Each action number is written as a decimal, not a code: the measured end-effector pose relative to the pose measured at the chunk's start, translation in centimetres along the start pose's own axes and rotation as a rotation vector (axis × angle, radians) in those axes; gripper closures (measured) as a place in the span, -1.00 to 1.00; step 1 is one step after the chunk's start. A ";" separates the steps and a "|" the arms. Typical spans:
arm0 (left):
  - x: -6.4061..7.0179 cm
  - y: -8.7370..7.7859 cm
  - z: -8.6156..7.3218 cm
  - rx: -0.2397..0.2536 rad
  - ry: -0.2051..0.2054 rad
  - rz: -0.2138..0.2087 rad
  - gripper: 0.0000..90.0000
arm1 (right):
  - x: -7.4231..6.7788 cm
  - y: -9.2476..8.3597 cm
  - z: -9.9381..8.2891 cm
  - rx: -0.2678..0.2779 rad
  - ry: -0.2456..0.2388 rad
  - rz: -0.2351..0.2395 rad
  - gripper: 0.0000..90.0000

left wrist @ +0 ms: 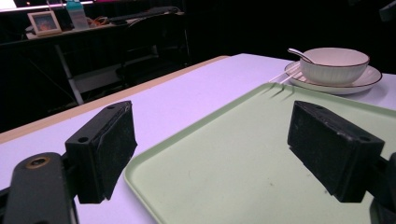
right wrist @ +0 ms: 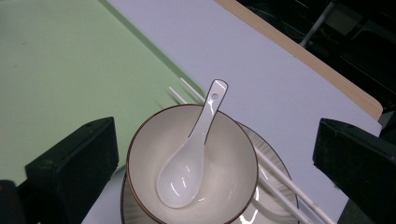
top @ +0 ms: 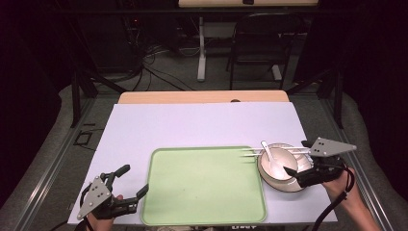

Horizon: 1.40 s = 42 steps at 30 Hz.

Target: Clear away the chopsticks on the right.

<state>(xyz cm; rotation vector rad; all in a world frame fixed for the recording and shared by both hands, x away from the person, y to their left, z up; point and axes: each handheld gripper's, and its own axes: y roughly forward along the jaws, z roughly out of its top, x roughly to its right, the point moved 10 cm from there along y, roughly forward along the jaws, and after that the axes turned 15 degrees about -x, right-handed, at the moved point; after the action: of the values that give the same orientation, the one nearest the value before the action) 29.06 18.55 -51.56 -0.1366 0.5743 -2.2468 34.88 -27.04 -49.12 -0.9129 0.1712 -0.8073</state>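
Evidently the right gripper [top: 297,158] hung wide open just above the bowl [right wrist: 191,163], whose spoon [right wrist: 189,163] pointed its handle away toward the table's far edge, while the open left gripper [top: 133,180] bracketed the distant corner of the green tray [top: 159,202].

In the right gripper view the plate [right wrist: 261,205] is mostly hidden under the bowl [right wrist: 233,154], and both run off the bottom edge, as do the chopsticks [right wrist: 285,189] at lower right. In the high view the person's left hand [top: 98,222] is cut off by the bottom edge. In the left gripper view the tray [left wrist: 233,158] runs off the right and bottom edges.
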 end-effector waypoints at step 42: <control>-0.1 0.0 0.0 0.005 -0.007 0.000 -0.66 | 9.6 9.5 0.2 -0.575 -0.125 0.110 0.01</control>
<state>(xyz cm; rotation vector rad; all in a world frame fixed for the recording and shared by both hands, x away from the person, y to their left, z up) 29.12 18.62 -51.54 -0.1422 0.5650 -2.2472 46.91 -30.18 -54.32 -1.4779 0.3511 -0.6016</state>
